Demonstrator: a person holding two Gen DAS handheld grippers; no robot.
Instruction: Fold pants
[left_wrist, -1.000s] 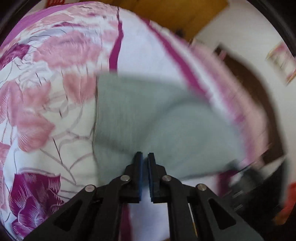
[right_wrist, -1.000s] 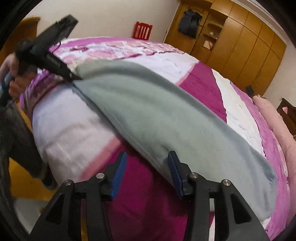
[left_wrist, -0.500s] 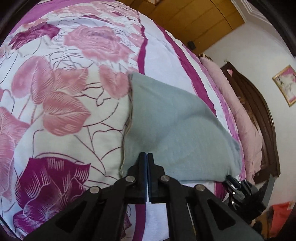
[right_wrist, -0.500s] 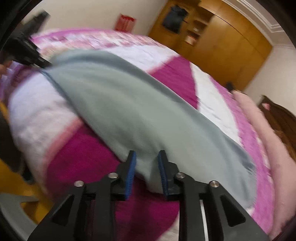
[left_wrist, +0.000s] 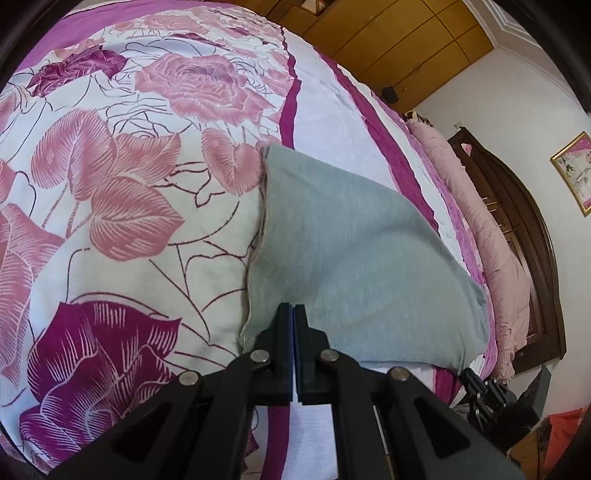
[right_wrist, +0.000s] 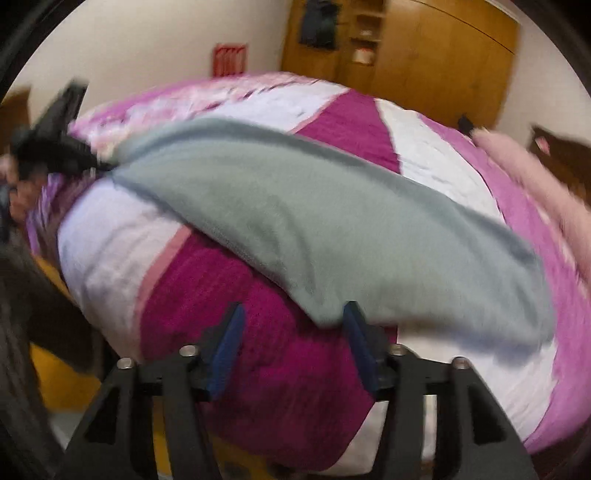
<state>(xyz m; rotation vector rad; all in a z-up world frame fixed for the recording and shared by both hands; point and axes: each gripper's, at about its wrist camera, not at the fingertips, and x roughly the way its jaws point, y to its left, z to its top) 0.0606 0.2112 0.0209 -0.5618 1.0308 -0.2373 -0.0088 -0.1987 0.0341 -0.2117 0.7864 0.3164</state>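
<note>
— Wooden wardrobes (left_wrist: 402, 55) back the room, and your bed (left_wrist: 110, 206), in a floral pink and magenta cover, fills both views. Where are the pants?

— The grey pants (left_wrist: 354, 266) lie flat across the bed, stretched between your two hands. Your left tongs (left_wrist: 294, 308) are pressed together, pinching the pants' near edge close to one corner.

— And the right?

— Your right tongs (right_wrist: 293, 321) are spread and opening. Nothing sits between the pads; the right-hand finger (right_wrist: 356, 332) touches or just overlaps the pants' near edge, the blur hides which, while the other finger hangs over the magenta panel.

— What's around?

— A pink bolster (left_wrist: 480, 221) runs along the bed's far side by a dark headboard (left_wrist: 524, 236), well apart from the pants. From the right wrist view you see the left tongs at the pants' far end.

— Room to move?

— The bed's edge drops away right under both tongs. Bare cover lies open beyond the pants on every side.
</note>
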